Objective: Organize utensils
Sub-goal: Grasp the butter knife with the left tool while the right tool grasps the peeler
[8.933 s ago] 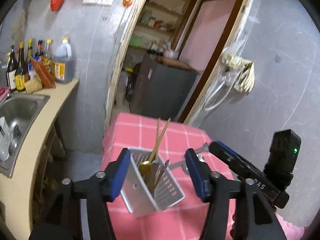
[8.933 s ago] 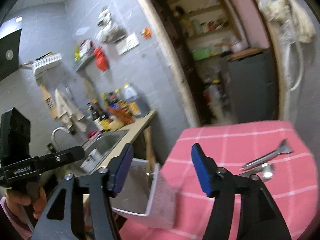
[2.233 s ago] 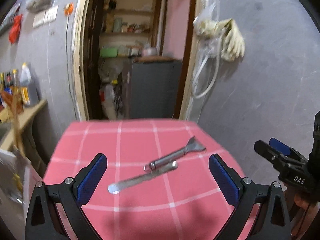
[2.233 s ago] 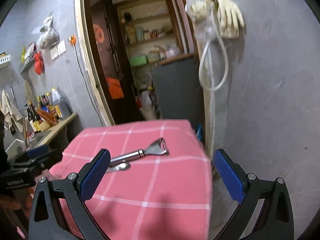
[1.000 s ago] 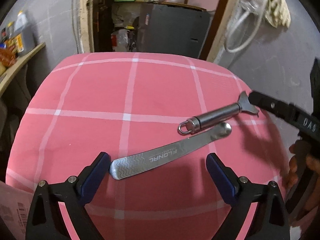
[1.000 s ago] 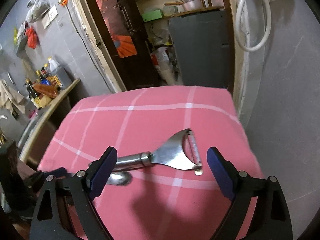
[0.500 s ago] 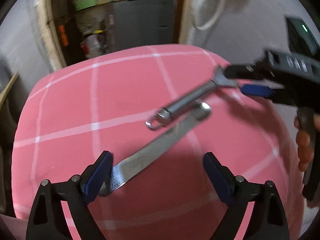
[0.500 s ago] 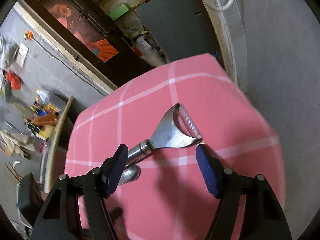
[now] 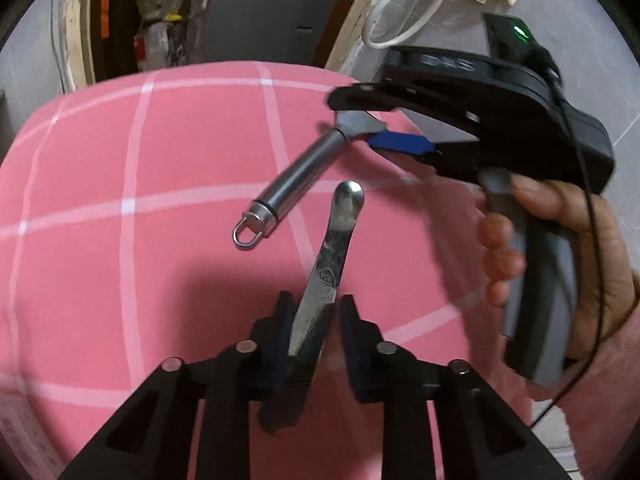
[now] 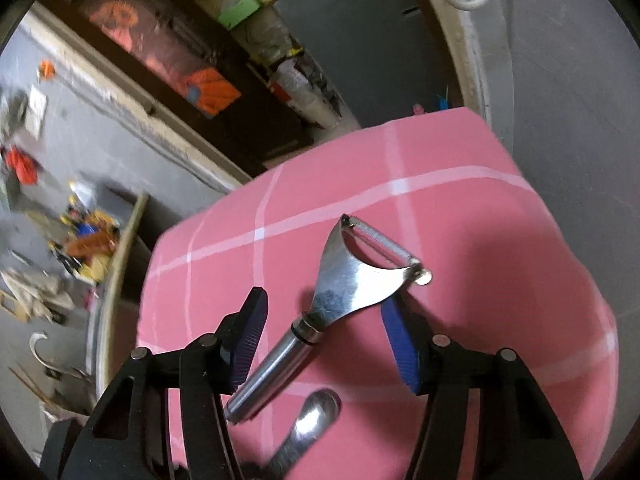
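Observation:
A flat steel knife (image 9: 332, 248) lies on the pink checked tablecloth (image 9: 120, 160). My left gripper (image 9: 314, 316) has its blue pads close on either side of the knife's blade end, nearly shut on it. A steel peeler (image 9: 296, 184) lies just beyond. In the right wrist view the peeler (image 10: 352, 280) sits between the open blue pads of my right gripper (image 10: 326, 334), its neck in the gap, untouched by the left pad. The knife's rounded end (image 10: 316, 412) shows below it. The right gripper also shows in the left wrist view (image 9: 384, 128), around the peeler head.
The table's far edge meets a doorway with a dark cabinet (image 9: 260, 12) and a grey wall (image 10: 560, 80) at the right. A counter with bottles (image 10: 84, 240) stands at the left. A hand (image 9: 560, 264) holds the right gripper.
My left gripper has closed in on the knife, which turned to point away from me. My right gripper has narrowed and moved down around the peeler's head.

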Demonstrator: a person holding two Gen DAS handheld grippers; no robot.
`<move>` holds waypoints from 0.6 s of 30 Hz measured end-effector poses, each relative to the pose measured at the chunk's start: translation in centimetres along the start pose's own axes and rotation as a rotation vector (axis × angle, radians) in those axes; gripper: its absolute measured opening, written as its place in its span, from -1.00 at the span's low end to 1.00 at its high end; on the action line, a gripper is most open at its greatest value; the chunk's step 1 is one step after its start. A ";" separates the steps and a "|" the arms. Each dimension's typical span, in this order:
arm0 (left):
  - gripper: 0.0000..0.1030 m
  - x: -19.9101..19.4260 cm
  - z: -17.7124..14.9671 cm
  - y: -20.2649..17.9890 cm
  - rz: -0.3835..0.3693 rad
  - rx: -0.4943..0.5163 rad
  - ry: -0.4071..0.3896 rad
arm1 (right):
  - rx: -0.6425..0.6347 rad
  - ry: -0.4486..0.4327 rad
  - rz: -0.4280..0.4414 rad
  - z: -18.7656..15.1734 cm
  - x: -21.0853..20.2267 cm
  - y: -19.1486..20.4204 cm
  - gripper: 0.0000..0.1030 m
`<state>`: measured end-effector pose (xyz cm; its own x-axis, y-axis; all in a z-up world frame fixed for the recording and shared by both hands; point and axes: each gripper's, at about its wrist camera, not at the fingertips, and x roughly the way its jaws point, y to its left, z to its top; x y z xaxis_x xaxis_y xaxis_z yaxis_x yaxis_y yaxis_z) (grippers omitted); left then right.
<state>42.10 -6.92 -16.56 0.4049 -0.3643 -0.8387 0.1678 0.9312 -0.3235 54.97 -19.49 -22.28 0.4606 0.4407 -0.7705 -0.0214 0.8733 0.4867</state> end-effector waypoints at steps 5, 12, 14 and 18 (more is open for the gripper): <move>-0.80 -0.3 -1.8 -0.8 -0.003 -0.045 0.003 | -0.038 -0.006 -0.044 0.1 0.5 1.2 -0.47; -0.94 -2.1 -5.3 -0.5 0.026 -0.102 0.008 | 0.104 -0.019 0.048 -0.6 -1.0 -1.3 -0.66; -0.95 -2.7 -6.4 0.2 0.021 -0.122 0.011 | 0.096 -0.040 0.026 -1.0 -1.9 -1.6 -0.66; -0.95 -4.0 -8.5 1.3 -0.009 -0.148 0.006 | 0.127 -0.079 0.002 -1.6 -4.0 -3.8 -0.66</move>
<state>33.03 -4.22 -17.36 0.3981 -0.3727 -0.8382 0.0367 0.9195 -0.3914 51.75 -24.25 -21.70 0.5291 0.4204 -0.7371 0.0880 0.8368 0.5404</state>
